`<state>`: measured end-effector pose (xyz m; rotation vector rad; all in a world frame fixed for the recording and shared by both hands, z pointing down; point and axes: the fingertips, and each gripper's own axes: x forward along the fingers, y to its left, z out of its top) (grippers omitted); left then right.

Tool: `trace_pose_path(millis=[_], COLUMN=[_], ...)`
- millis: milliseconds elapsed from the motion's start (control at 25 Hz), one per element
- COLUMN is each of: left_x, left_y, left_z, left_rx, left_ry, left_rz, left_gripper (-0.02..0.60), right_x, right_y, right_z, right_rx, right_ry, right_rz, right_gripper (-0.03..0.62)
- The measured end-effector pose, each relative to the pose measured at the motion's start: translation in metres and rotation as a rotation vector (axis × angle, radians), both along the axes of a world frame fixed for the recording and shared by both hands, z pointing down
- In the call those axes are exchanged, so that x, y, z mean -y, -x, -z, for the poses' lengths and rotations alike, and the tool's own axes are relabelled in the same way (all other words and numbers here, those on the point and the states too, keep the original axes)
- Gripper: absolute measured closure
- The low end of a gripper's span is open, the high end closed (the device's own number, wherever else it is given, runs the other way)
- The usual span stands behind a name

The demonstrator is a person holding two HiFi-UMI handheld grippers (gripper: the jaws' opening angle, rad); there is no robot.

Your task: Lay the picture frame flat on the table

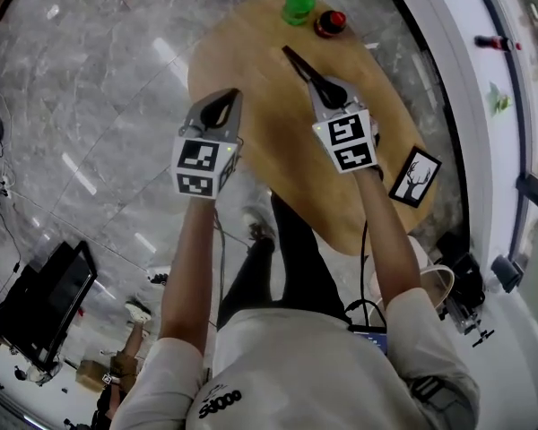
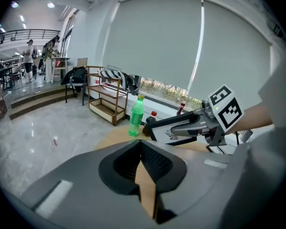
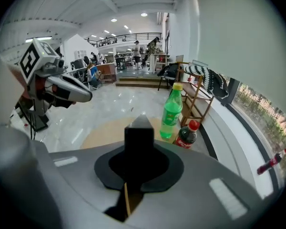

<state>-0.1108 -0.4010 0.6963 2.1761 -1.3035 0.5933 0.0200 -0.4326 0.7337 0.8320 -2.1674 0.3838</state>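
The picture frame, black with a white picture of a bare tree, is at the right edge of the oval wooden table; I cannot tell whether it stands or lies flat. It shows in neither gripper view. My right gripper hangs over the middle of the table, jaws together and empty, well left of and beyond the frame. My left gripper is over the table's left edge, its tips meeting, nothing in it. Each gripper also shows in the other's view: the right gripper, the left gripper.
A green bottle and a dark cola bottle with a red cap stand at the table's far end. A white window ledge runs along the right. The floor is grey marble. My legs are at the table's near edge.
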Motion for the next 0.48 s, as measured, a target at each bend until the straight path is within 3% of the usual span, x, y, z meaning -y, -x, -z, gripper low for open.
trace_pose_path(millis=[240, 480], left_x=[-0.003, -0.009], left_y=[0.011, 0.002], left_z=[-0.024, -0.039], left_rx=[0.009, 0.001], left_ry=[0.045, 0.068], left_rz=[0.015, -0.008], left_gripper=[0.572, 0.571], right_x=[-0.001, -0.01], right_y=[0.013, 0.016], right_z=[-0.044, -0.082], right_rx=[-0.105, -0.302], right_ry=[-0.031, -0.129], right_rz=[0.12, 0.273], right_gripper=[0.579, 0.579])
